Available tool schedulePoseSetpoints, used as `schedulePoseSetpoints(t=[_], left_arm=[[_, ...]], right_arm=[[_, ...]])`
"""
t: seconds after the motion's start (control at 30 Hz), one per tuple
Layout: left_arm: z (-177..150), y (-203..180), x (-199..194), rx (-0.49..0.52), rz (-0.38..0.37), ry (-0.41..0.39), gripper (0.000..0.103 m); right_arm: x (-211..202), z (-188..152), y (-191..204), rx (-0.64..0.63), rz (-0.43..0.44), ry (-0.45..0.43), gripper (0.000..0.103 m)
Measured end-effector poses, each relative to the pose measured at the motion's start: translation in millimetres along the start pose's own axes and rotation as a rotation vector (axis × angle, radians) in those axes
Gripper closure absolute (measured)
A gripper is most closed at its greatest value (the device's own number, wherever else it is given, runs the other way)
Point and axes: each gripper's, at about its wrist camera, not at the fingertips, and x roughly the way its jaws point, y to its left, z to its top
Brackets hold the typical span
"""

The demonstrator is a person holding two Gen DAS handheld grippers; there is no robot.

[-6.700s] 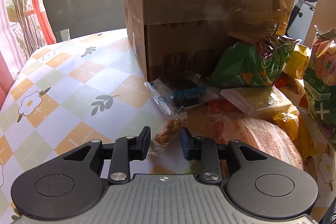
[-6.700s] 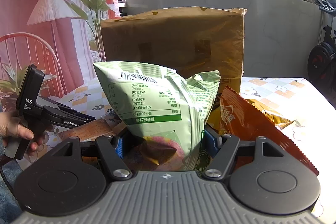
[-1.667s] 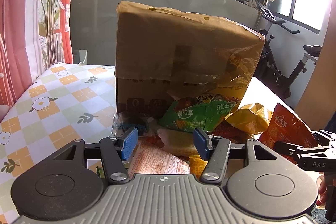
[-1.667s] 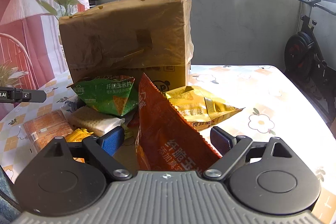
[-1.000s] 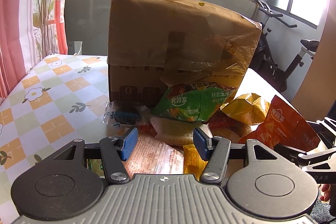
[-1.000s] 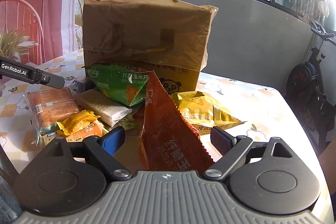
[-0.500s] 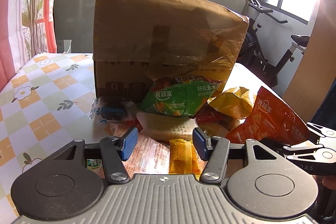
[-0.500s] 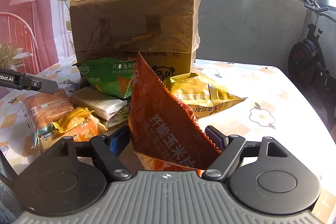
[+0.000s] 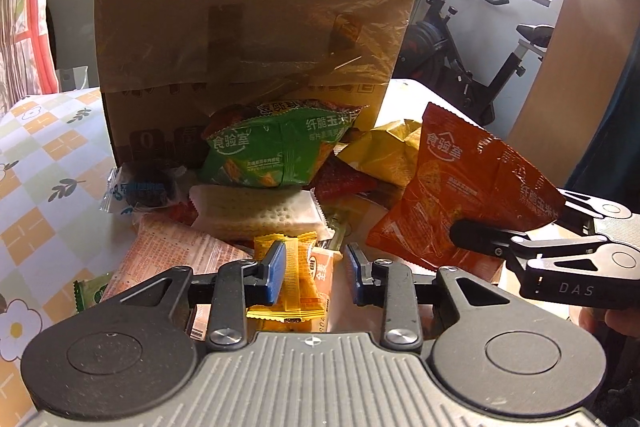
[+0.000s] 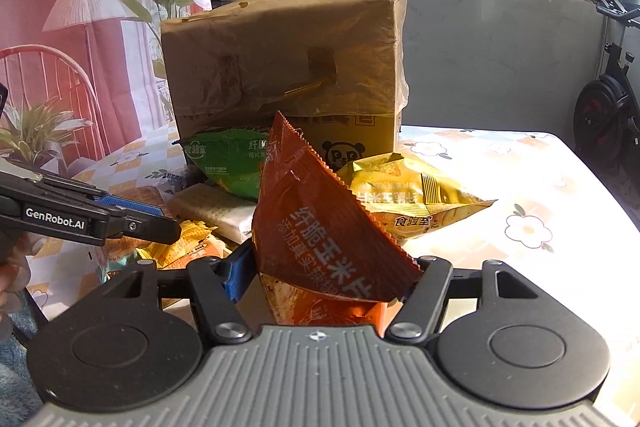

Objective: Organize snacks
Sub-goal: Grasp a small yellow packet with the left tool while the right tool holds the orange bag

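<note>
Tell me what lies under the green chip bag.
The green bag leans on the box and rests on a white cracker pack and a red packet. Whatever lies deeper under it is covered.

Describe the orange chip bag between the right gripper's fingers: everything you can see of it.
The orange chip bag is a glossy, crinkled foil pouch with serrated seams, white Chinese lettering and a chip picture on its front. It stands tilted, one corner pointing up, in front of the cardboard box. The right gripper is closing on its lower part; both fingers appear to touch it. Its lower end is hidden.
</note>
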Motion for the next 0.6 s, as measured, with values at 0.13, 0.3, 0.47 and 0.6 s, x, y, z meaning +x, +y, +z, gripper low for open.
schedulePoseSetpoints(t=[0.13, 0.3, 0.47, 0.6], left_arm=[[1, 6, 9, -0.011, 0.037, 0.018, 0.069], [1, 9, 19, -0.019, 0.047, 0.039, 0.069], [0, 7, 24, -0.007, 0.06, 0.042, 0.068], [-1, 9, 24, -0.013, 0.063, 0.042, 0.069]], right_arm=[[1, 0, -1, 0.012, 0.011, -0.001, 0.036], [4, -1, -2, 0.022, 0.025, 0.007, 0.036], [4, -1, -2, 0.027, 0.025, 0.007, 0.036], [4, -1, -3, 0.029, 0.028, 0.008, 0.036]])
